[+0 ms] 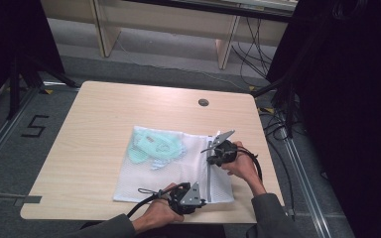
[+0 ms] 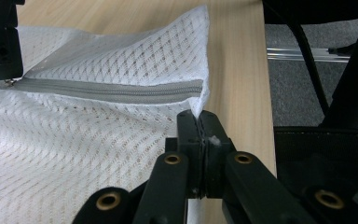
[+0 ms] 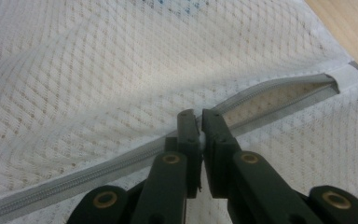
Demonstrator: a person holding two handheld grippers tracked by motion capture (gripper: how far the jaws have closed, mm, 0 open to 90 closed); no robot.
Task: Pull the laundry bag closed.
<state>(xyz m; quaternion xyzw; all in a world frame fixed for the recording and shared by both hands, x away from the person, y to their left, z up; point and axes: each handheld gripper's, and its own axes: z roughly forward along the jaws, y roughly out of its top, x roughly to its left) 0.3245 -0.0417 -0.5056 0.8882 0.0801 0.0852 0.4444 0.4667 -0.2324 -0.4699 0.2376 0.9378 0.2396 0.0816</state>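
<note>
A white mesh bag [image 1: 178,171] lies flat on the wooden table [image 1: 94,148], with a mint-green garment [image 1: 156,146] inside its far left part. A grey zipper [image 1: 210,173] runs along the bag's right side. My left gripper [image 2: 199,116] is shut on the bag's near right corner, just past the zipper's end [image 2: 186,88]. My right gripper [image 3: 198,114] is shut at the zipper line, on the zipper pull, farther up the bag. Beyond its jaws the zipper [image 3: 279,95] gapes open; behind them it is closed. The left gripper view has the right gripper [image 2: 0,42] at its top left.
A round cable grommet [image 1: 203,102] sits near the table's far edge. The table's right edge [image 2: 261,93] runs close beside the bag. Black cables [image 1: 278,129] lie on the floor at the right, and dark curtains stand on both sides.
</note>
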